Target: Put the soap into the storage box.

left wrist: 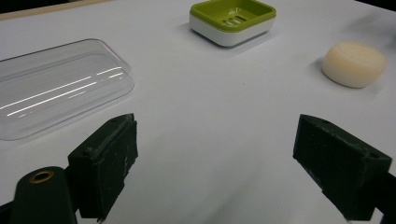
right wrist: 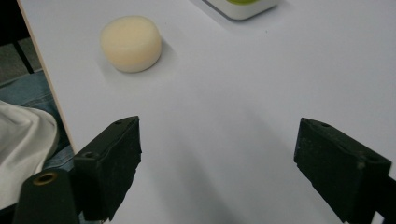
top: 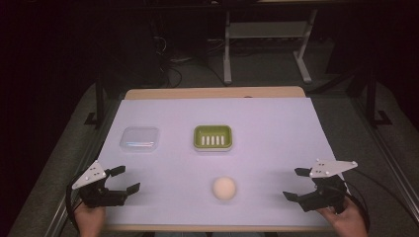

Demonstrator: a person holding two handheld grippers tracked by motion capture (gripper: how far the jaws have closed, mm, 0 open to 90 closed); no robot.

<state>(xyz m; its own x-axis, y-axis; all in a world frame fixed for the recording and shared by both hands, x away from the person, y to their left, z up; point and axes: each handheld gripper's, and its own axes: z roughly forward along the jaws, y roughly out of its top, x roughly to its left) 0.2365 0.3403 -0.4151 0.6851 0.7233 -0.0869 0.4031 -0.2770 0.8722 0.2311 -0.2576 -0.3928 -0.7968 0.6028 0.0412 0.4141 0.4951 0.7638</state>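
A round cream soap bar (top: 224, 188) lies near the table's front edge, between both grippers; it also shows as the soap bar (left wrist: 355, 64) and the soap bar (right wrist: 131, 43). Behind it sits a green and white soap dish (top: 212, 137), seen again as the dish (left wrist: 232, 21) and at the dish (right wrist: 241, 6) edge. A clear plastic lid (top: 140, 139) lies left of the dish, and the lid (left wrist: 56, 86) is just ahead of the left jaws. My left gripper (top: 123, 179) is open at the front left, the left gripper (left wrist: 215, 168) empty. My right gripper (top: 296, 183) is open at the front right, the right gripper (right wrist: 217, 172) empty.
A white sheet (top: 267, 128) covers the wooden table (top: 212, 93). Beyond the table stand desk legs (top: 227, 49) and cables on a dark floor. The person's lap and white cloth (right wrist: 18, 144) show past the table's front edge.
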